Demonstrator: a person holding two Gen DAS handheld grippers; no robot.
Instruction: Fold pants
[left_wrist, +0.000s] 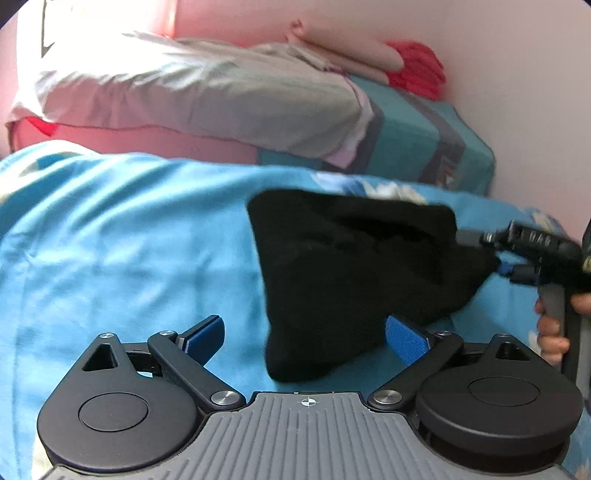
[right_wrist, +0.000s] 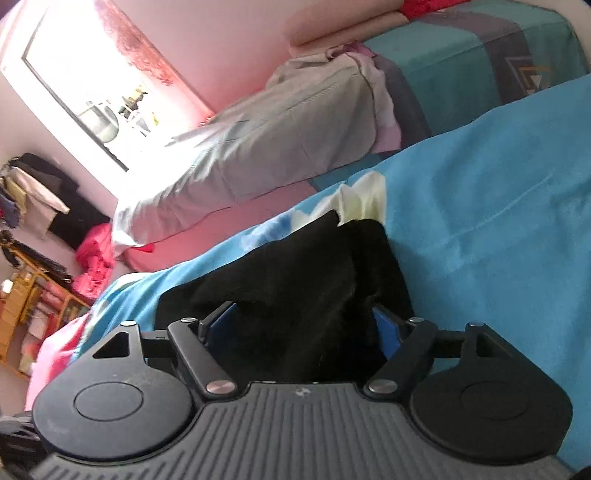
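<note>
Left wrist view: the black pants (left_wrist: 354, 273) lie bunched in a dark, roughly triangular heap on the blue bedsheet (left_wrist: 122, 236). The left gripper (left_wrist: 310, 339) has its fingers spread wide, released, the lower corner of the pants lying between the blue pads (left_wrist: 404, 341) without being pinched. Over on the right edge, the right gripper (left_wrist: 495, 254) reaches into the far side of the heap, a hand (left_wrist: 552, 332) wrapped round its handle. Behind, a grey pillow (left_wrist: 207, 92) rests at the head of the bed beside a teal folded blanket (left_wrist: 417, 129).

Right wrist view: the right gripper (right_wrist: 299, 328) has its fingers apart, the pants (right_wrist: 295, 280) mounded between them. Whether the pads press the cloth, I cannot tell. The blue bedsheet (right_wrist: 498, 192) stretches away beyond.
</note>
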